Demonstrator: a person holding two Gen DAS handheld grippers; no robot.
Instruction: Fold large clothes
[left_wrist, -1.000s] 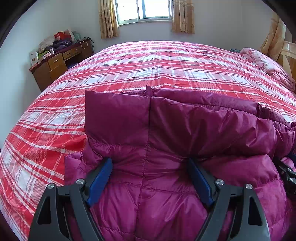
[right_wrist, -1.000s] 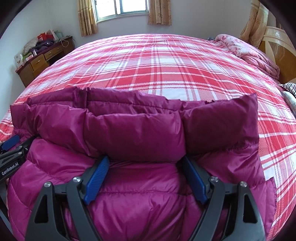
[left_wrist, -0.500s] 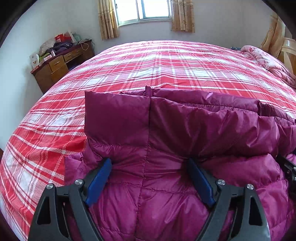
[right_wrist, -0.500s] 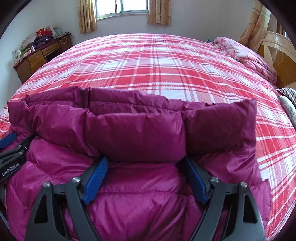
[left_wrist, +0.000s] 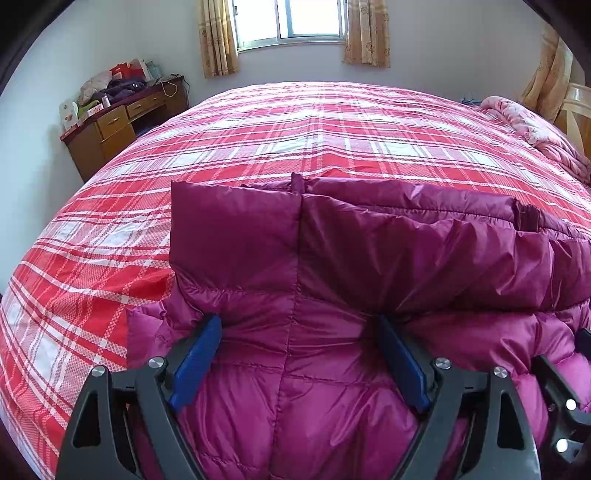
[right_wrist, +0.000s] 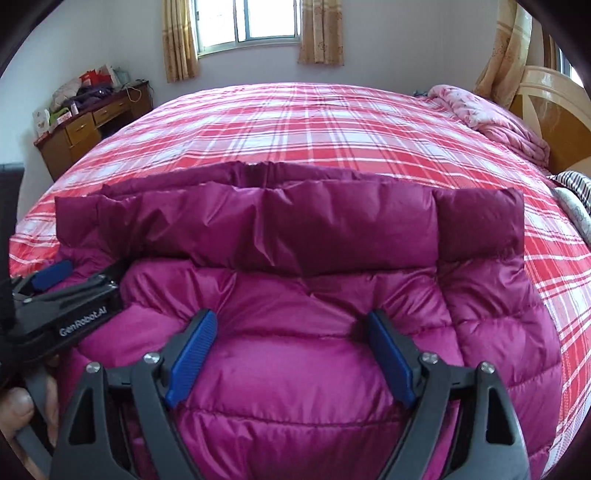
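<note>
One magenta down jacket (right_wrist: 314, 350) lies on the red plaid bedspread (left_wrist: 314, 140), near the bed's front edge, with a darker band of it (right_wrist: 295, 225) doubled over onto the quilted body along the 12 o'clock side. Judging by that turned-over band, a first fold is laid and the work sits between folds. Both tools stand with jaws wide apart and nothing pinched. The left gripper (left_wrist: 299, 354) has its blue pads sunk against the puffy fabric just under the fold line, and the right gripper (right_wrist: 291, 350) hovers over the quilting a little short of the band; whether its pads touch the cloth is hard to tell through the fisheye. From the right wrist view the left tool shows at 9 o'clock. A cluttered wooden desk (left_wrist: 122, 122) stands at 10 o'clock, a pink quilt (right_wrist: 491, 118) at 2 o'clock. Next, each gripper likely needs to close on an outer edge and carry it across, keeping the slippery, springy layers from sliding open.
</note>
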